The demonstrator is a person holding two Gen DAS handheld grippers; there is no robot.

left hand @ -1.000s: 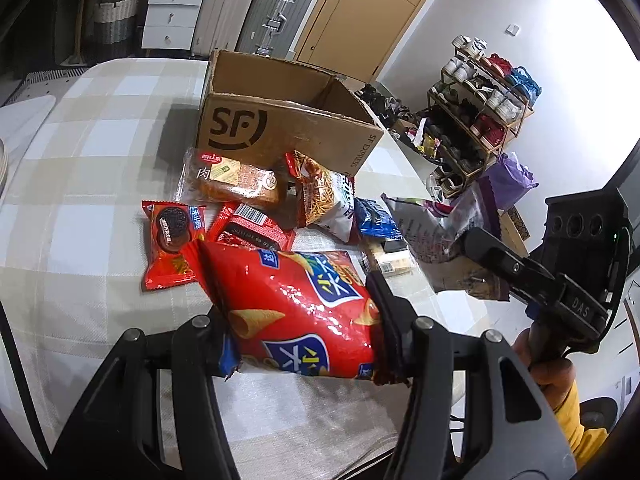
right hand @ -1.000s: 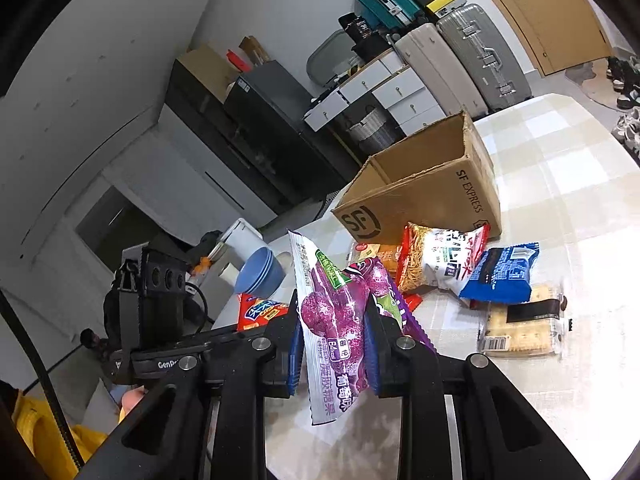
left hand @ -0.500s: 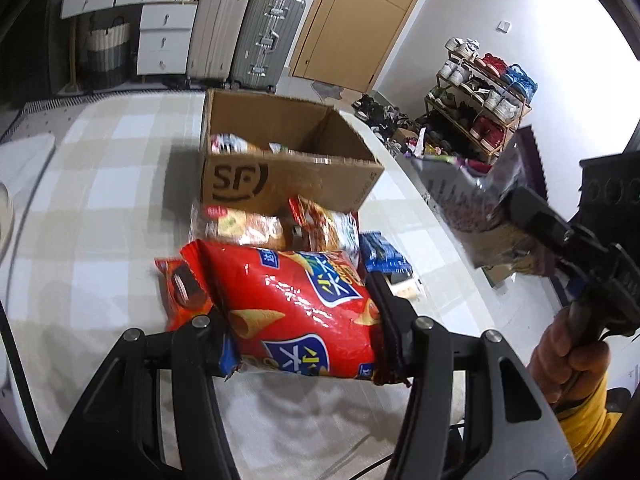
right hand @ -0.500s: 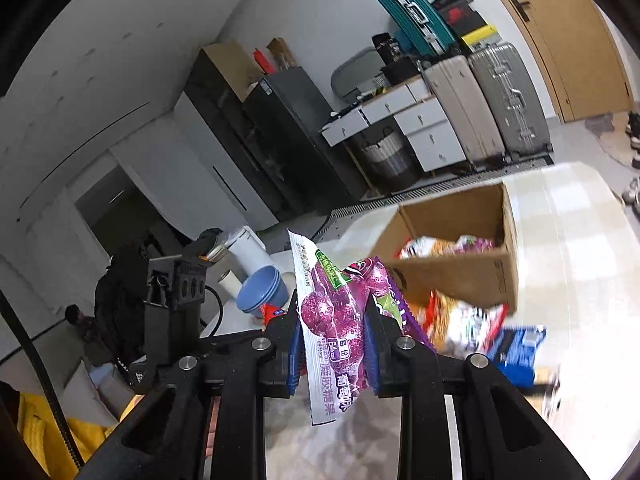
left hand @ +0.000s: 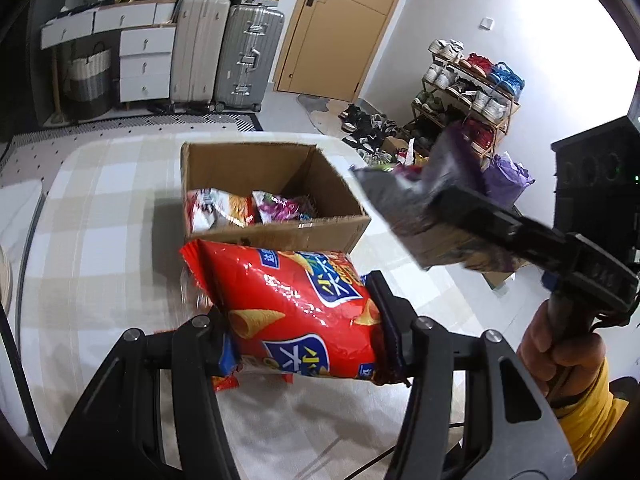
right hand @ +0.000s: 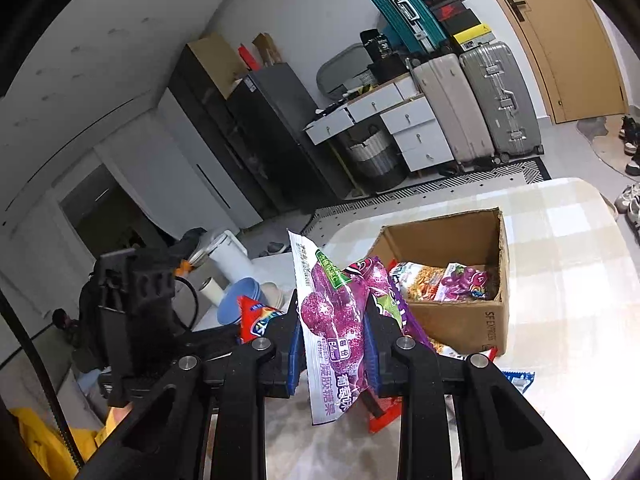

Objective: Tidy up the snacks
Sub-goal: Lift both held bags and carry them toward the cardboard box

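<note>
While both bags now ride higher than a second ago, the left wrist view shows the left gripper (left hand: pixel 304 336) with its fingers part open and pressed on the sides of the red chip bag (left hand: pixel 292 308), which hangs clear of the checked tabletop (left hand: pixel 100 240) just short of the cardboard box (left hand: pixel 276 232); the box's inside, hidden earlier, now shows two packets. To the right, the right gripper (left hand: pixel 436 200) carries a blurred packet near the box's rim. From the right wrist view, that gripper's (right hand: pixel 334 344) fingers are nearly closed, pinching the flat purple candy packet (right hand: pixel 336 320) upright, with the box (right hand: pixel 460 320) ahead and below. Judging by this, both snacks seem lifted high enough to go over the box wall next.
</note>
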